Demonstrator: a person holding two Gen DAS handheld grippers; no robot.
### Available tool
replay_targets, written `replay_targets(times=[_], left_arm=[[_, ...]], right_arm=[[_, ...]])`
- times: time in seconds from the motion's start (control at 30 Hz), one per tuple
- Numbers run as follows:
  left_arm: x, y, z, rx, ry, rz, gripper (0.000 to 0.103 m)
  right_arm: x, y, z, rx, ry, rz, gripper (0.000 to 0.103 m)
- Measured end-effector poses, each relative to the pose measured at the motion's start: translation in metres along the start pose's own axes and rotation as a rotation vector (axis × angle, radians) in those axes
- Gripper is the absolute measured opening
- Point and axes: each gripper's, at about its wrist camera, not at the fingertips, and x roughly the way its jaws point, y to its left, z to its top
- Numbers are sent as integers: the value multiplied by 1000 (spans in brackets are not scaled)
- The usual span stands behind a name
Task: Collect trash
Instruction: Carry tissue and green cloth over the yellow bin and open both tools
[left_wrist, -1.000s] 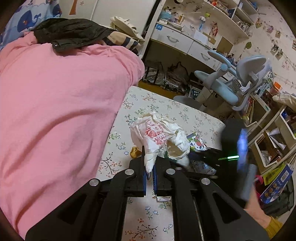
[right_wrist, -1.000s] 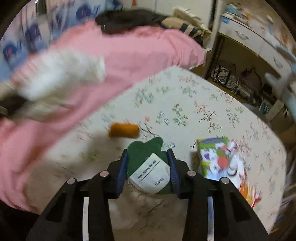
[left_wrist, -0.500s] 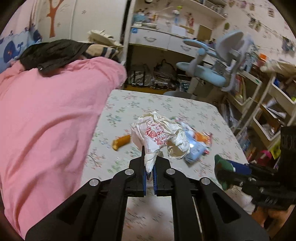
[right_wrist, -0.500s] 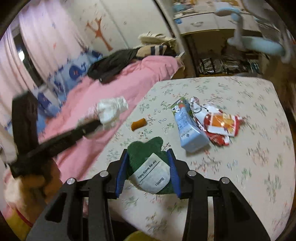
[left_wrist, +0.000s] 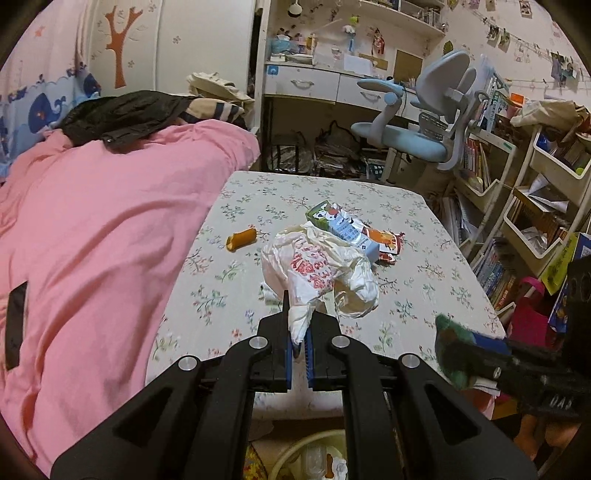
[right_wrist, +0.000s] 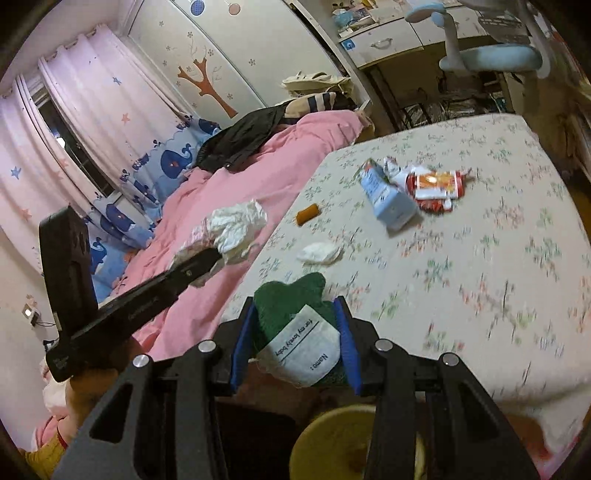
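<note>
My left gripper (left_wrist: 298, 334) is shut on a crumpled white plastic bag (left_wrist: 317, 269) with red print, held above the near edge of the floral table (left_wrist: 417, 221). My right gripper (right_wrist: 295, 332) is shut on a green cloth item with a white label (right_wrist: 299, 332), held off the table's near edge above a yellow bin (right_wrist: 332, 443). On the table lie a blue milk carton (right_wrist: 388, 199), a red-orange snack wrapper (right_wrist: 436, 184), a small orange piece (right_wrist: 307, 214) and a white tissue (right_wrist: 319, 253). The bin also shows in the left wrist view (left_wrist: 314, 458).
A bed with a pink cover (left_wrist: 92, 229) runs along the table's left side. A blue desk chair (left_wrist: 413, 136) and a white desk (left_wrist: 325, 85) stand beyond the table. Shelves of books (left_wrist: 517, 206) line the right side.
Both grippers have pulled back from the table toward its near edge with their loads. The bin has come into view below them.
</note>
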Motion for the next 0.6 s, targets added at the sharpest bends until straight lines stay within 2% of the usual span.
replay_targets(times=[0.43, 0.53, 0.6], left_arm=[[-39, -30, -28, 49, 2, -5, 5], [-43, -32, -35, 52, 14, -8, 5], [-45, -32, -41, 54, 24, -7, 5]], right_arm=[[3, 6, -76, 64, 146, 13, 44], [9, 6, -95, 72, 202, -20, 52], [10, 4, -102, 84, 210, -44, 62]])
